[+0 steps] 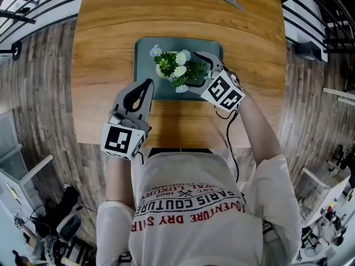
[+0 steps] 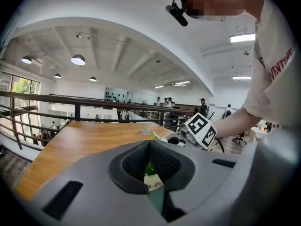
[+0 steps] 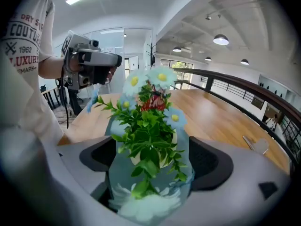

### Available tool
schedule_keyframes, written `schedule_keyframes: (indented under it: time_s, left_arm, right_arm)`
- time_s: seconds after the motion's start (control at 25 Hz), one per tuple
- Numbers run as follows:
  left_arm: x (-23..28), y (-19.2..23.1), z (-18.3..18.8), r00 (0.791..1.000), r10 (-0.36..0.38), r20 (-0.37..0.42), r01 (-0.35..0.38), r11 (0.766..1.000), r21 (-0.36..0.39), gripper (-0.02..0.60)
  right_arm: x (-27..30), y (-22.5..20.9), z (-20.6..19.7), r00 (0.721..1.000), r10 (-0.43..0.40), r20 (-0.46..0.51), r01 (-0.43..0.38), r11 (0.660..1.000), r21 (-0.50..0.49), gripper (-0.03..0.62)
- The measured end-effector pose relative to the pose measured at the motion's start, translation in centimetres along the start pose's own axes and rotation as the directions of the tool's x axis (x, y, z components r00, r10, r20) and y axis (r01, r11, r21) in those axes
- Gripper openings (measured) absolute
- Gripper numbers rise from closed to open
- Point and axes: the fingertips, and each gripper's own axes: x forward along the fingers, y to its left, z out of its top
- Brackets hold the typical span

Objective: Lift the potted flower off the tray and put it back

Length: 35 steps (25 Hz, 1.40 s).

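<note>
The potted flower (image 1: 176, 70) stands on the green tray (image 1: 143, 46) in the middle of the wooden table (image 1: 111, 15), and in the right gripper view the tray's surface shows under and around the pot, so it appears to be resting there, not lifted. The right gripper (image 1: 198, 71) reaches in from the right side with its jaws wide apart, one on each side of the plant. Its dark pads (image 3: 101, 157) sit clear of the pot and leaves and grip nothing. The left gripper (image 1: 147, 85) sits near the tray's front left corner, pointed toward the plant. Its jaws are drawn together to a thin slit, through which a bit of the pot shows farther off, and it holds nothing. As a judgement, no grip is made at this moment. The pictures fit the start of the task, with the clamp, the lift and the return all left to do. They would equally fit the end, with the pot just set back down, and they do not settle which.
</note>
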Motion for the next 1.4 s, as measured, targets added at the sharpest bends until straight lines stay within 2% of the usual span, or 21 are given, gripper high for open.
schedule_keyframes:
  time_s: [0.32, 0.44, 0.64, 0.96, 1.12, 1.4]
  left_arm:
    - [1.0, 0.5, -2.7, 0.999, -0.008, -0.052, 0.006, 0.999, -0.040, 0.012]
    - [1.3, 1.0, -2.9, 0.998, 0.001, -0.056, -0.004, 0.998, -0.060, 0.012]
    - [1.6, 1.1, -3.0, 0.999, 0.001, -0.044, -0.003, 0.999, -0.049, 0.012]
    - [1.5, 1.4, -3.7, 0.999, 0.005, -0.035, -0.007, 0.999, -0.050, 0.012]
    - [1.2, 1.7, -4.4, 0.999, 0.006, -0.047, -0.009, 0.998, -0.057, 0.012]
    - [1.4, 2.3, -4.7, 0.997, -0.014, -0.076, 0.010, 0.999, -0.051, 0.012]
  right_arm:
    - [2.5, -0.3, -1.0, 0.997, 0.062, -0.040, -0.062, 0.998, 0.006, 0.465]
    - [3.3, -0.3, -1.2, 0.997, 0.070, -0.037, -0.070, 0.998, 0.002, 0.471]
    - [4.3, 0.1, -1.4, 0.997, 0.082, -0.007, -0.082, 0.996, 0.021, 0.474]
    - [5.4, 0.0, -1.3, 0.998, 0.057, 0.039, -0.059, 0.996, 0.060, 0.473]
    - [5.5, -0.1, -1.1, 0.996, 0.038, 0.076, -0.042, 0.997, 0.059, 0.474]
    - [5.1, -0.8, -1.1, 0.996, -0.021, 0.082, 0.012, 0.995, 0.102, 0.479]
